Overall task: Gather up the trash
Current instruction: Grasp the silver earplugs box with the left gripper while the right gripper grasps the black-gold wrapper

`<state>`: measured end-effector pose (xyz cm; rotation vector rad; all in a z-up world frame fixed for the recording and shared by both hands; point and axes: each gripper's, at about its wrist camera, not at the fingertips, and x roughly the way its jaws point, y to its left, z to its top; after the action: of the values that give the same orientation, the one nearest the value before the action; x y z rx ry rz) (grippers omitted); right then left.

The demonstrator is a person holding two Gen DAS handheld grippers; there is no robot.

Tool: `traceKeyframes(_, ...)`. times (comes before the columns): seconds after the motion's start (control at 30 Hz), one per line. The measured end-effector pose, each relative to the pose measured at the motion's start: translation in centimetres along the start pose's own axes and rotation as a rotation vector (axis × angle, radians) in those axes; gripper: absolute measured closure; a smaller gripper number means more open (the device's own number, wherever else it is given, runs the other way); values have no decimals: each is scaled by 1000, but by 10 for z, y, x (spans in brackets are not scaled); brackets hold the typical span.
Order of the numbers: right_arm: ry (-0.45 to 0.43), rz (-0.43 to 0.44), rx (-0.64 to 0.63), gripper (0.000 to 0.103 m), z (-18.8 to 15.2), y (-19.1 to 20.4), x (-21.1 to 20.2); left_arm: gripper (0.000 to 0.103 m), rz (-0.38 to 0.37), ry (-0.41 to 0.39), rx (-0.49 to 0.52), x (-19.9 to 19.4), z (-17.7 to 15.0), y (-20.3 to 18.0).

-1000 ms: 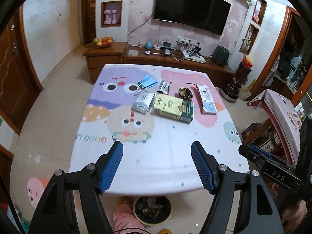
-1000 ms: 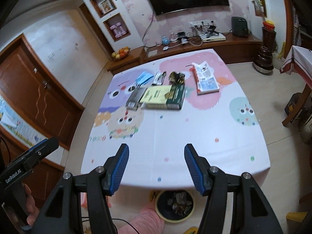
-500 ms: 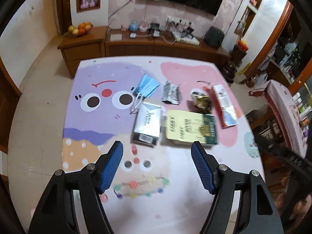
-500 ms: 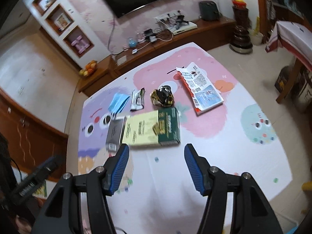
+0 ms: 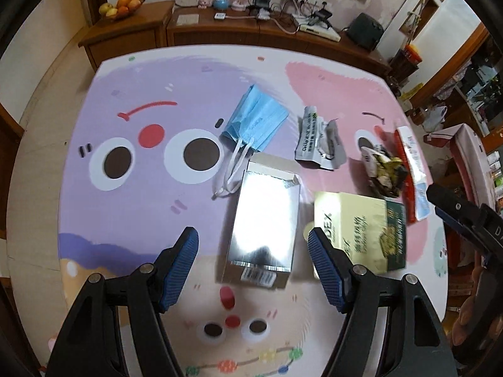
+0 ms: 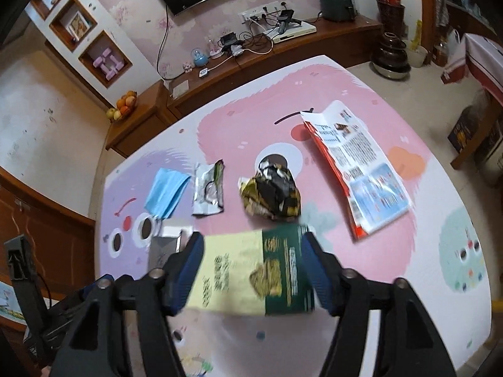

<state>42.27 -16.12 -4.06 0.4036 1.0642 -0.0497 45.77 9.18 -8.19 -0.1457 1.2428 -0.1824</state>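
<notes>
Trash count: six pieces lie on the tabletop [image 5: 94, 220], grouped near its middle and far half.
Masks: one blue mask [image 5: 254, 122], folded, its white loops trailing toward the silver box.
Boxes: two. One silver box [image 5: 264, 220] lies flat, just beside the mask's loops. One yellow-green box [image 6: 251, 270] lies flat just to the right of the silver one, with a narrow gap between them.
Wrappers: two. One silver wrapper [image 5: 317, 141], torn open, sits right of the mask. One dark crumpled wrapper [image 6: 273, 194] sits just beyond the yellow-green box.
Leaflets: one red-edged leaflet [image 6: 355, 163], lying flat at the right of the group, apart from the crumpled wrapper.
Left gripper [image 5: 253, 267]: one, two blue fingers [image 5: 180, 264] spread apart and holding nothing; the silver box shows in the gap between them, the pads clear of its sides.
Right gripper [image 6: 253, 270]: one, its two fingers [image 6: 188, 267] opening; the yellow-green box lies between them, blurred, and the pads stand at its two ends without clearly pressing on it.
Tabletop cover: cartoon faces in purple, pink and peach.
Background: one fruit bowl [image 5: 121, 4] on a wooden cabinet [image 5: 125, 37] past the far edge of the tabletop.
</notes>
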Motion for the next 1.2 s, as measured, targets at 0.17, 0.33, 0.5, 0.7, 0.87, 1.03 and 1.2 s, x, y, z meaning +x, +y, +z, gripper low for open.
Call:
traceKeyframes(0.17, 18, -20, -9, 34, 18, -3, 28, 32, 23, 48, -14, 31, 9, -6)
traceKeyframes(0.33, 43, -50, -24, 34, 33, -7, 56, 32, 36, 69, -18, 46, 13, -12)
traceKeyframes(0.5, 68, -13, -16, 34, 40, -13, 78, 32, 32, 89, -19, 54, 15, -14)
traceKeyframes(0.7, 85, 5, -37, 41, 36, -13, 85, 32, 45, 111, -24, 62, 13, -18)
traceKeyframes(0.87, 83, 24, -56, 47, 30, -14, 79, 32, 60, 129, -30, 72, 12, -21)
traceKeyframes(1.03, 56, 35, -70, 49, 26, -13, 70, 33, 94, 122, -2, 76, 9, -30)
traceKeyframes(1.2, 1, 66, -64, 49, 25, -14, 51, 40, 96, 102, -10, 73, 5, -30)
